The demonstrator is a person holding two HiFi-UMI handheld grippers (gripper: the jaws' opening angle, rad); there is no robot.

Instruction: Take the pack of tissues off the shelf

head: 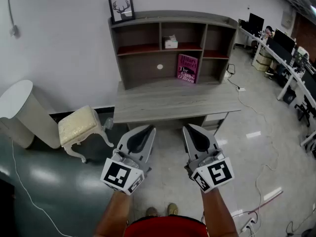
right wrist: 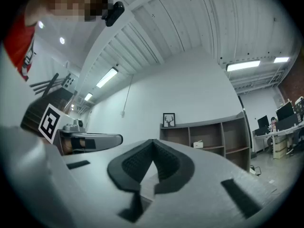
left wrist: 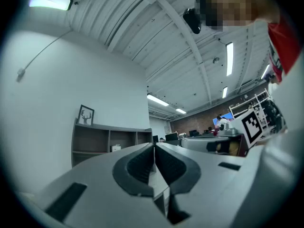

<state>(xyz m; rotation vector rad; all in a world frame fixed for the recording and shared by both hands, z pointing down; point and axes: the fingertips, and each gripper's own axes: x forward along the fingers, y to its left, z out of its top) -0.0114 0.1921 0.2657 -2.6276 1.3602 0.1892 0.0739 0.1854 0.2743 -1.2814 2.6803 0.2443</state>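
**A:** Where was the pack of tissues?

**B:** The pack of tissues (head: 171, 43) sat in the upper middle compartment of the grey shelf (head: 173, 18). It looked like a small white box, though it was too far off to make out any detail.

**A:** What was near it?

**B:** In the compartment just below and to the right, a pink book (head: 187, 68) stood with its cover facing out. A framed picture of a deer's head (head: 121, 7) stood on top of the shelf at its left end. The shelf rested on the back of a grey desk (head: 168, 100) set against a white wall. A cream stool (head: 79, 127) stood on the floor to the left of the desk.

**A:** And the grippers?

**B:** Both were held low in front of the person, side by side and pointing toward the desk, well apart from the shelf. The left gripper (head: 149, 129) had its jaws pressed together with nothing between them. The right gripper (head: 188, 127) was the same, closed and empty.
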